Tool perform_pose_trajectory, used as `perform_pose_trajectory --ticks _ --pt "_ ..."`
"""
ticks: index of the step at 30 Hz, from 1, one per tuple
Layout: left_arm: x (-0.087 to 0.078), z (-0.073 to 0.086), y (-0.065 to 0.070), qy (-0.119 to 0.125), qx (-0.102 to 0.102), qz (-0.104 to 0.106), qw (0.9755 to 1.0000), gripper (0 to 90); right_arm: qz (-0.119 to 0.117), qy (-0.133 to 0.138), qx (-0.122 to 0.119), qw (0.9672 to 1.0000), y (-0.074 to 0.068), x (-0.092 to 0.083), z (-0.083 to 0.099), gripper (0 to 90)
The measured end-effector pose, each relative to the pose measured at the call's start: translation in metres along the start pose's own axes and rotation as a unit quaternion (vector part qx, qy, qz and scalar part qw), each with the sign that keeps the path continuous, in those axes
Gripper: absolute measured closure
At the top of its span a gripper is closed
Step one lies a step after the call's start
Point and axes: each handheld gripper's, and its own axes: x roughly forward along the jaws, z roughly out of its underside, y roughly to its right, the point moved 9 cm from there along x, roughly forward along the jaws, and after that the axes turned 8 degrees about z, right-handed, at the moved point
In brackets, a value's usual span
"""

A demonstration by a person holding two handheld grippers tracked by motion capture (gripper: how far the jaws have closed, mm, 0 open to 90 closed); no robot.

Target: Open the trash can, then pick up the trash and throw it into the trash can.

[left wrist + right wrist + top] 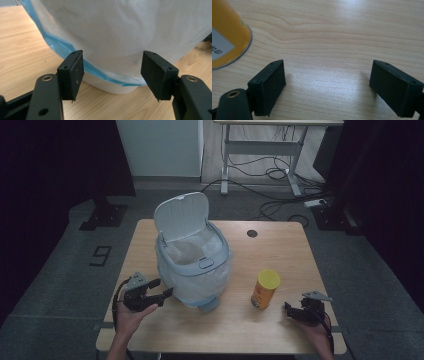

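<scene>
Your work surface is a wooden table with a small dark round hole near its far edge. The largest item on it is a pale blue bin standing left of centre, lined with a white plastic bag whose excess spills over the rim and down the outside. The bin's lid is hinged at the back and stands open, tilted up and away from you. In the left gripper view the bag-covered wall of the bin sits just beyond the jaws, with a blue band curving along its lower edge and the white base meeting the wood. To the right of the bin, apart from it, a yellow can with a yellow cap stands upright; in the right gripper view its lower edge appears at the upper left, resting on the table, with part of a white label showing. Your left gripper is held in your left hand near the front left of the table, its jaws spread wide and pointing at the bin's lower side, gripping nothing. Your right gripper sits near the front right edge, just right of the can, its jaws also spread wide with bare wood between them.
</scene>
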Motion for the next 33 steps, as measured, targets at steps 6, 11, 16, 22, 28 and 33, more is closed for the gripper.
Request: perform_pose_trajectory --ticks 6,11,16,22,28,33 --pt "0.003 0.01 -0.005 -0.007 -0.004 -0.009 0.9999 35.6 0.0 0.0 -0.001 1.0 0.0 0.0 0.0 12.8" --pt "0.004 0.013 -0.005 -0.009 -0.002 -0.011 0.9999 35.4 -0.014 0.001 -0.012 0.9998 -0.002 -0.002 0.0 13.1" --pt "0.01 0.019 -0.006 -0.017 -0.005 -0.009 0.9998 35.4 -0.048 0.02 -0.02 0.9985 -0.008 -0.011 -0.006 12.9" --pt "0.014 0.026 -0.007 -0.026 -0.005 -0.009 0.9996 35.1 -0.107 0.052 -0.036 0.9923 -0.026 -0.028 -0.014 12.9" --pt "0.016 0.031 -0.012 -0.029 -0.013 -0.009 0.9995 35.1 -0.169 0.076 -0.061 0.9809 -0.053 -0.043 -0.02 12.9" --pt "0.015 0.032 -0.014 -0.027 -0.015 -0.009 0.9995 35.1 -0.191 0.09 -0.066 0.9752 -0.072 -0.043 -0.027 12.5"
